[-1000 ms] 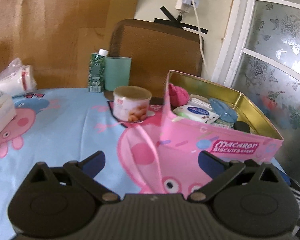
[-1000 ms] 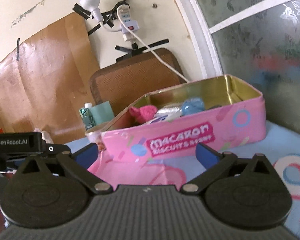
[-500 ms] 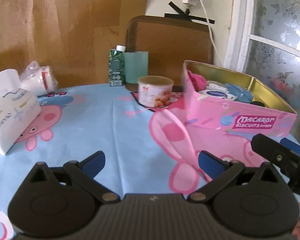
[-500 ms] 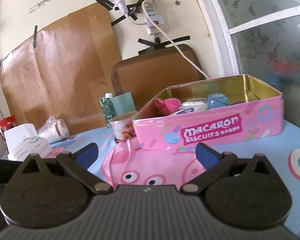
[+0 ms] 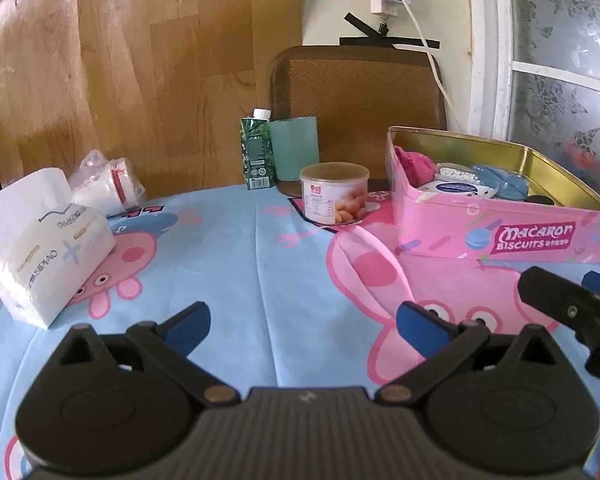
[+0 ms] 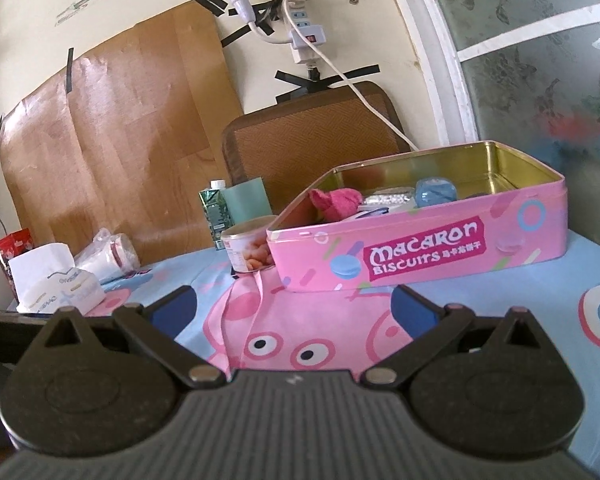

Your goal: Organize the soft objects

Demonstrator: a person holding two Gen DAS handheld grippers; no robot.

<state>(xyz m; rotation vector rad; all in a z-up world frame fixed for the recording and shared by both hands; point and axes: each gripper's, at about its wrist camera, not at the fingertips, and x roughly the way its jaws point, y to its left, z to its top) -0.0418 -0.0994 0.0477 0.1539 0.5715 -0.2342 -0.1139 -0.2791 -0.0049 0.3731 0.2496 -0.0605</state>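
The left gripper [image 5: 302, 322] is spread wide with nothing between its blue-tipped fingers [image 5: 186, 324], hovering low over the cartoon-print cloth of the tabletop [image 5: 236, 264]. The right gripper [image 6: 294, 308] is equally parted and empty; part of its black body shows at the right edge of the left wrist view, so the two sit side by side near the front of the tabletop. Outward from the left gripper, the nearest soft thing is the tissue pack [image 5: 50, 252], lying ahead and to the left, a white tissue standing out of its top and its long axis running diagonally away toward the wall. Just behind it rests a clear bag of white rolls [image 5: 108, 184]. Ahead and to the right sits the pink biscuit tin [image 5: 500, 236], open, already holding a pink cloth [image 5: 414, 164], a white packet [image 5: 456, 188] and a blue item [image 5: 500, 178]. From the right gripper the tin [image 6: 420, 248] lies straight ahead and close, its long side facing the camera, while the tissue pack [image 6: 56, 284] is far off to the left. By my reading, the left gripper is the nearer one for the tissue pack, and would need to swing left and close across the pack's short width; the carry would then run rightward to the tin. The snack can [image 5: 334, 192] stands between pack and tin and could be clipped on a low path.
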